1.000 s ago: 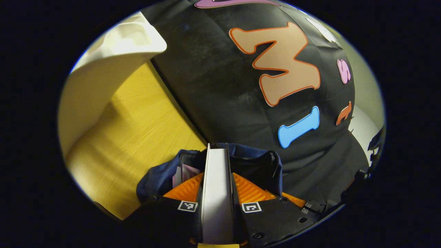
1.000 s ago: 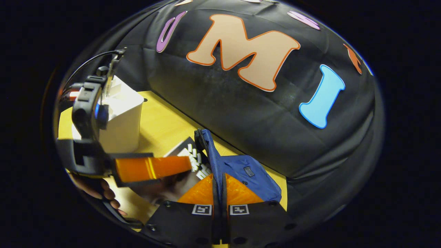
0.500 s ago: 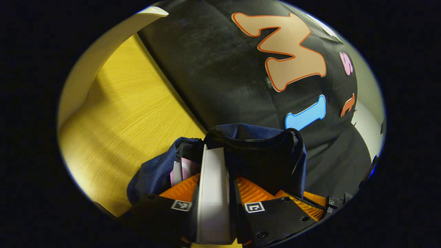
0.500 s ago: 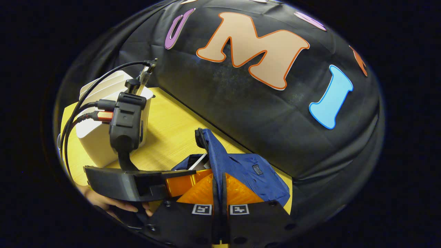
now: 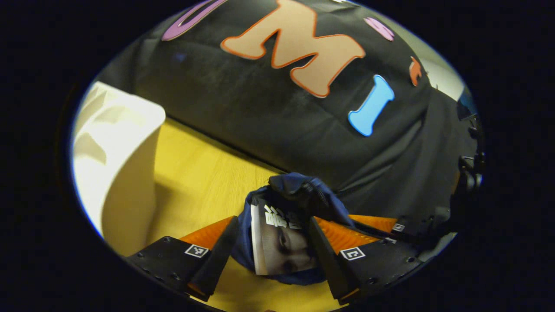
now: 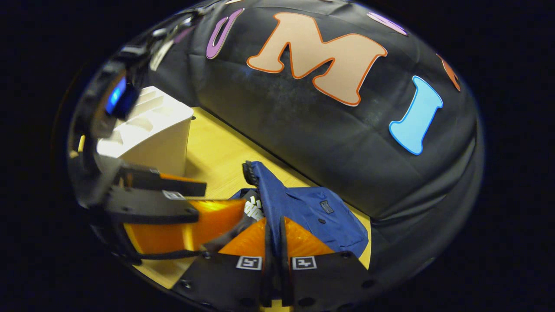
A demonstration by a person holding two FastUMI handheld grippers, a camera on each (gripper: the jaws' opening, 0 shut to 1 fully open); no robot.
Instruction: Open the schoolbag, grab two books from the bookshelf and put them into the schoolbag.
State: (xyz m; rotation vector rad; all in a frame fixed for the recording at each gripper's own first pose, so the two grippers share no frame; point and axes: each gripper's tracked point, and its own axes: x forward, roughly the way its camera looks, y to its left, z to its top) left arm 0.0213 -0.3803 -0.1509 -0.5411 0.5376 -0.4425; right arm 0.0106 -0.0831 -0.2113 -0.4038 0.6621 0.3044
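Tabletop [image 5: 195, 182]: book [image 5: 282, 242] btwn spread left hand-held gripper [image 5: 271, 242] fingers.

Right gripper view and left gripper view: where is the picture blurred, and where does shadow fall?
Right gripper view: the left gripper at the left edge is smeared by blur; the schoolbag is sharp. Left gripper view: the white bookshelf is bright and soft, it shades the table beside it; the book cover is clear.
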